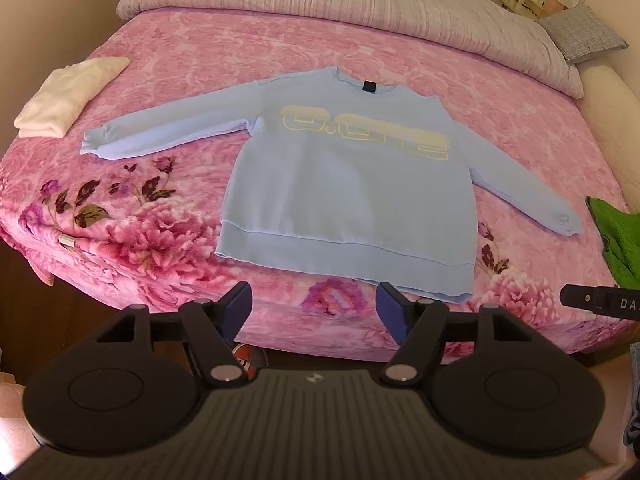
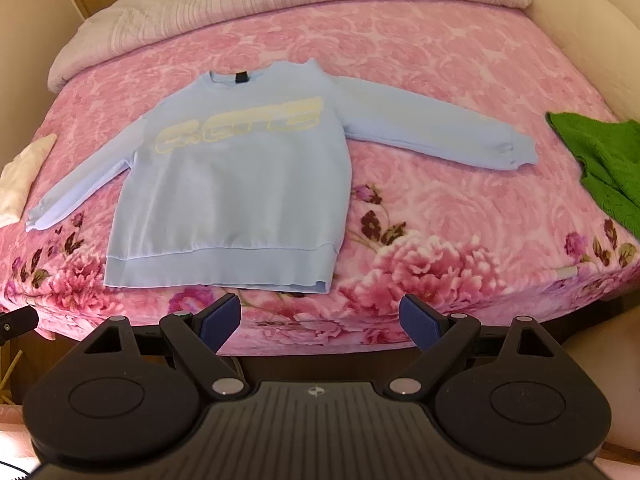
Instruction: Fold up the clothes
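Note:
A light blue sweatshirt (image 1: pixel 352 184) with yellow lettering lies flat, front up, on the pink floral bed, both sleeves spread out; it also shows in the right wrist view (image 2: pixel 236 184). My left gripper (image 1: pixel 314 310) is open and empty, hovering off the bed's front edge just below the sweatshirt's hem. My right gripper (image 2: pixel 320 320) is open and empty, off the front edge, just below and right of the hem's right corner. The right gripper's tip shows at the left wrist view's right edge (image 1: pixel 600 300).
A folded cream garment (image 1: pixel 68 96) lies at the bed's left side. A green knitted garment (image 2: pixel 600 160) lies at the right edge. A grey duvet (image 1: pixel 340 4) and a grey pillow (image 1: pixel 584 32) lie along the head of the bed (image 1: pixel 180 60).

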The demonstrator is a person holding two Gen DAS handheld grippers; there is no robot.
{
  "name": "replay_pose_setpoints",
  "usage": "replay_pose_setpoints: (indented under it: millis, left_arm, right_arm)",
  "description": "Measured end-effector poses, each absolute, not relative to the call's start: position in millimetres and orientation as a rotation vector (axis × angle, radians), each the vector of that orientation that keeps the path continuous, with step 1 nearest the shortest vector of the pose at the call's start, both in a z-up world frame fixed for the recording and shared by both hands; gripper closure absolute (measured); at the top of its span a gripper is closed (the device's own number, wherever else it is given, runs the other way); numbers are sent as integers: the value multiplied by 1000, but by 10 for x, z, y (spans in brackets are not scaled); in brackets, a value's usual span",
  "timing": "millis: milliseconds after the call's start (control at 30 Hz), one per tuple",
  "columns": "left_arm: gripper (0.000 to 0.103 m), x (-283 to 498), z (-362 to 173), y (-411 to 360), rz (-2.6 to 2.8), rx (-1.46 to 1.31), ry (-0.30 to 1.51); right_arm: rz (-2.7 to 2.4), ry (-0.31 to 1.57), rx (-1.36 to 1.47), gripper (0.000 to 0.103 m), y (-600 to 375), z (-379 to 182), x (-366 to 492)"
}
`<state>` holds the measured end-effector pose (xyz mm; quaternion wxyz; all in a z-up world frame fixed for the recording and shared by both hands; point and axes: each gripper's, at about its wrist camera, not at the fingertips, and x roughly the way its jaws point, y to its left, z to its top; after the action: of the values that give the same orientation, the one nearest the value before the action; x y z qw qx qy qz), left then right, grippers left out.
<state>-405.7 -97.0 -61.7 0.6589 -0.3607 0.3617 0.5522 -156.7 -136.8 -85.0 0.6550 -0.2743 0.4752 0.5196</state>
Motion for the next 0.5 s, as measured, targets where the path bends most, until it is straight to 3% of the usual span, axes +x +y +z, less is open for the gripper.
replay_pose_setpoints:
  millis: [500]
  left_arm:
    - [37,-4106,-557,-880,1284,-819,806]
  right_arm:
    - [1204,1066,-637,14,-1220,-800,-1618]
